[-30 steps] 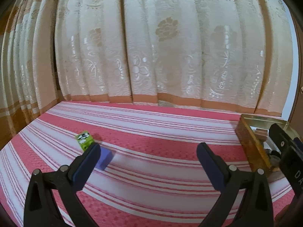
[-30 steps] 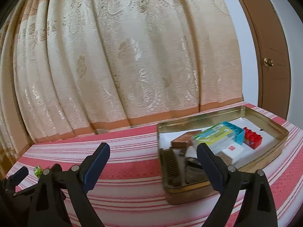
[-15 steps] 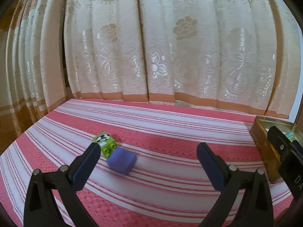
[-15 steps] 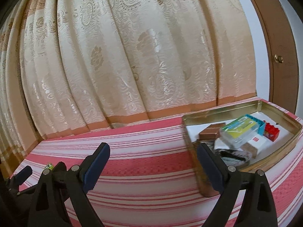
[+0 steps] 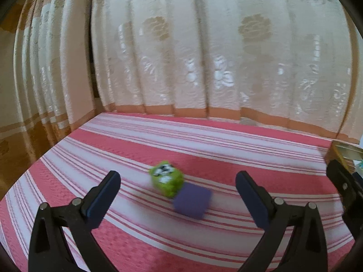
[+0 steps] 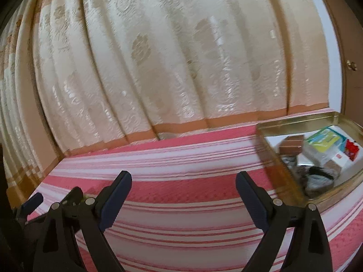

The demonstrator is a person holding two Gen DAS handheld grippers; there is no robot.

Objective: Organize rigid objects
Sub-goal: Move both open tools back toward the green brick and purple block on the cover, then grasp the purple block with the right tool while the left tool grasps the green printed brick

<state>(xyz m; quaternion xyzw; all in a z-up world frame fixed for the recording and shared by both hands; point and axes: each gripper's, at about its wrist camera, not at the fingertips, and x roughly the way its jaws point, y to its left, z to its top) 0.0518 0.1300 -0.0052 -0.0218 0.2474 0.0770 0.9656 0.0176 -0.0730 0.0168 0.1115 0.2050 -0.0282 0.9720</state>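
Observation:
In the left wrist view a green block with a black-and-white face point(image 5: 166, 179) and a purple block point(image 5: 192, 200) lie touching on the pink striped cloth point(image 5: 204, 140). My left gripper point(image 5: 178, 192) is open and empty, its line of sight centred on the two blocks, just short of them. My right gripper point(image 6: 183, 191) is open and empty over the cloth. A gold metal tin point(image 6: 281, 174) stands to its right, holding a brown block point(image 6: 291, 145), a green and blue box point(image 6: 324, 139), a red brick point(image 6: 351, 149) and several other items.
A cream patterned curtain point(image 5: 204, 56) hangs along the far edge of the cloth. The tin's corner point(image 5: 344, 149) and my right gripper's finger point(image 5: 340, 181) show at the right of the left wrist view. A brown door with a knob point(image 6: 351, 65) stands far right.
Both grippers have swung left. The two blocks have come from the left finger to midway between the left fingers. The tin has slid toward the right edge in both views.

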